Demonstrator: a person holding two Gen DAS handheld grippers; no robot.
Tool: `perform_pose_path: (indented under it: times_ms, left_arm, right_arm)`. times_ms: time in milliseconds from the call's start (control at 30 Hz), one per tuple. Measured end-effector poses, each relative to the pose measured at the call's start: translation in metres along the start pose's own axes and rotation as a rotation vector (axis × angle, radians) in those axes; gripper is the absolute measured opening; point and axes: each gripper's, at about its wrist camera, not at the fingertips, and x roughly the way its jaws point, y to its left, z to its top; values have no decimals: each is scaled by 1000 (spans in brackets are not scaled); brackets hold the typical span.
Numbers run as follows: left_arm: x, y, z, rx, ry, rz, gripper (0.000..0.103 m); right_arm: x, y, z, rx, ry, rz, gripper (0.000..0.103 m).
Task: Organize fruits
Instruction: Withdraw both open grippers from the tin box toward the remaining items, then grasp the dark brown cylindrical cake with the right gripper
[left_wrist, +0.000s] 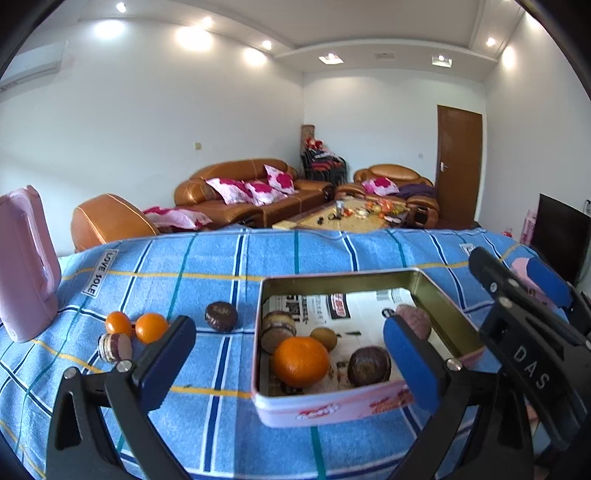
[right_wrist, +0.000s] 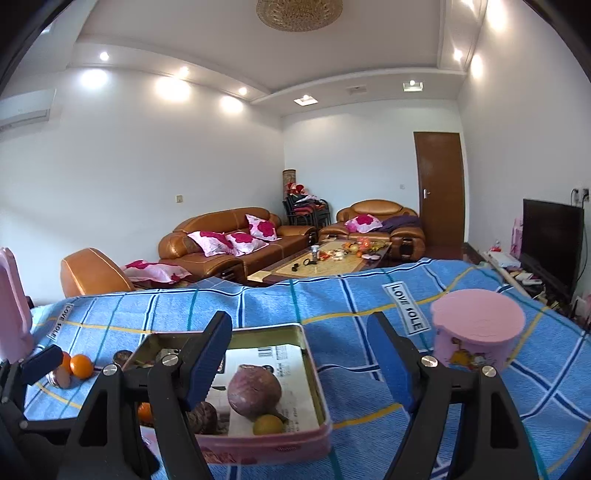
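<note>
A pink tin box (left_wrist: 332, 408) lined with newspaper sits on the blue checked cloth. It holds a large orange (left_wrist: 301, 361), a small brown-green fruit (left_wrist: 324, 338), a dark round fruit (left_wrist: 369, 366) and a purplish fruit (left_wrist: 415, 318). Left of the box on the cloth lie two small oranges (left_wrist: 149, 327), a dark fruit (left_wrist: 221, 316) and a cut dark fruit (left_wrist: 115, 347). My left gripper (left_wrist: 290, 363) is open and empty, near the box's front. My right gripper (right_wrist: 299, 363) is open and empty, above the box's (right_wrist: 314, 376) right side; the purplish fruit (right_wrist: 254, 391) lies below it.
A pink kettle (left_wrist: 24, 266) stands at the table's left edge. A pink round container (right_wrist: 476, 332) stands right of the box. Brown sofas (left_wrist: 251, 192), a coffee table and a TV (right_wrist: 552, 240) lie beyond the table's far edge.
</note>
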Motion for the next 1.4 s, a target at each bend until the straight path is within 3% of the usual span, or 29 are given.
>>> perform_pose_path:
  times_ms: [167, 333, 433, 667, 967, 1400]
  left_arm:
    - [-10, 28, 5, 13, -4, 9, 103]
    - [-9, 72, 16, 62, -47, 105, 103]
    - [-1, 104, 18, 59, -53, 169, 103]
    - [10, 157, 7, 33, -28, 247, 103]
    - [11, 186, 1, 4, -15, 260, 103]
    - [13, 209, 0, -35, 5, 243, 103]
  right_arm:
    - [-5, 4, -1, -26, -17, -35, 77]
    - [-11, 23, -1, -107, -45, -57, 77]
    - [-14, 44, 2, -134, -43, -15, 77]
    - [-7, 89, 7, -64, -10, 98, 77]
    - [-4, 143, 0, -63, 22, 188, 77]
    - [9, 186, -13, -73, 109, 249, 77]
